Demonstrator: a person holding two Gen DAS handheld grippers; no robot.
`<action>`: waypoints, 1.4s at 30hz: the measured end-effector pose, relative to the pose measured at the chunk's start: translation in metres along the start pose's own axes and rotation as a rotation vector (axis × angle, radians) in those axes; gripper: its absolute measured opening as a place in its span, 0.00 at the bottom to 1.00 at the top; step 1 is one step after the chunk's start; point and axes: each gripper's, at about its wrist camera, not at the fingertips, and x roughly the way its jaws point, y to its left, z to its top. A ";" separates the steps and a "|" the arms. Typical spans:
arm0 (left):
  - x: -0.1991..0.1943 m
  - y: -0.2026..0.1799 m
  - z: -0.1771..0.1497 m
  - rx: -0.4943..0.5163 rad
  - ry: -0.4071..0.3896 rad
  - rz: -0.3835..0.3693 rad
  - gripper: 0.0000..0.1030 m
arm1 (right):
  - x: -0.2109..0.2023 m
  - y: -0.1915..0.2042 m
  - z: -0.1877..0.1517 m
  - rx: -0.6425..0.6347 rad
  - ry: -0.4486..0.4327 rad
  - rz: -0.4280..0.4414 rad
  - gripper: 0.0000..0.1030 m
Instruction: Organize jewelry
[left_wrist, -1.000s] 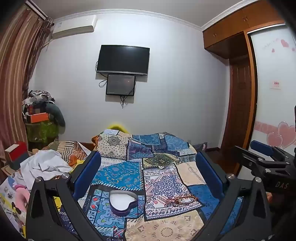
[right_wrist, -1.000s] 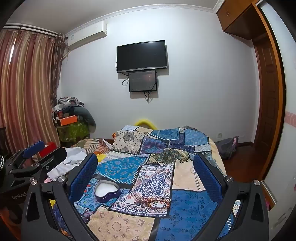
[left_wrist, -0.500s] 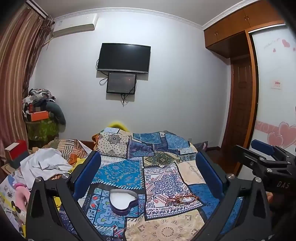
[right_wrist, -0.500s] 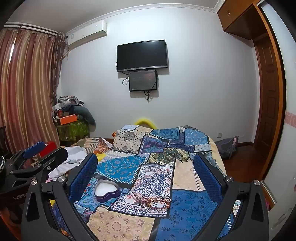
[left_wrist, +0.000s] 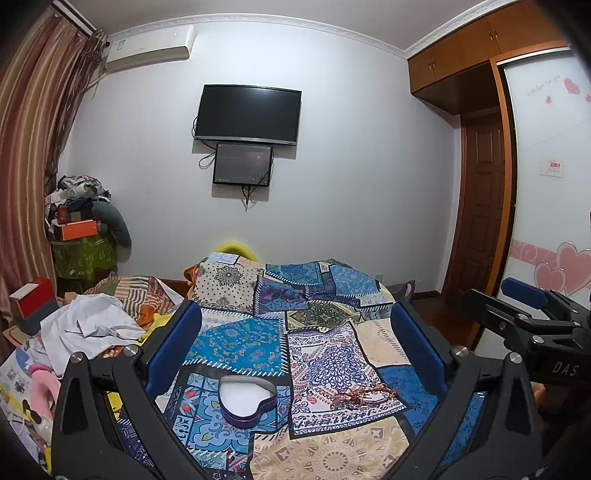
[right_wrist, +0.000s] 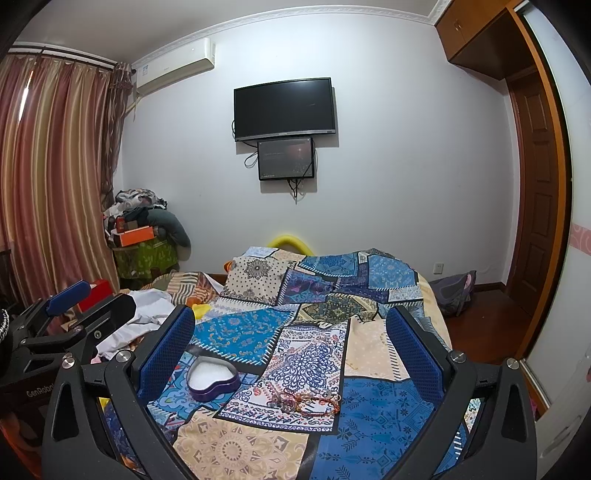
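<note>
Left wrist view: patchwork bed (left_wrist: 236, 339) fills the scene. My left gripper (left_wrist: 295, 354) and right gripper (right_wrist: 291, 350) hang above it, both spread wide, nothing held. Heart box (left_wrist: 246, 398) lies near left; bracelets (left_wrist: 364, 393) just right of it, apart.

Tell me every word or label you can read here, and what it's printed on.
"DAS": on the right gripper, seen from the left wrist.
"GenRobo", cut off: on the left gripper, seen from the right wrist.
Script on the wardrobe door: too blurred.
Door notice, air conditioner sticker: too small.
</note>
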 end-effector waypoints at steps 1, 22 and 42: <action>0.000 0.000 0.000 0.000 0.000 0.000 1.00 | 0.001 0.002 0.002 -0.001 0.000 0.000 1.00; 0.000 0.001 0.000 0.004 0.006 -0.003 1.00 | 0.011 0.008 0.000 0.000 0.005 -0.005 1.00; 0.000 -0.001 0.000 0.001 0.013 -0.003 1.00 | 0.013 0.007 0.000 -0.005 0.014 -0.003 1.00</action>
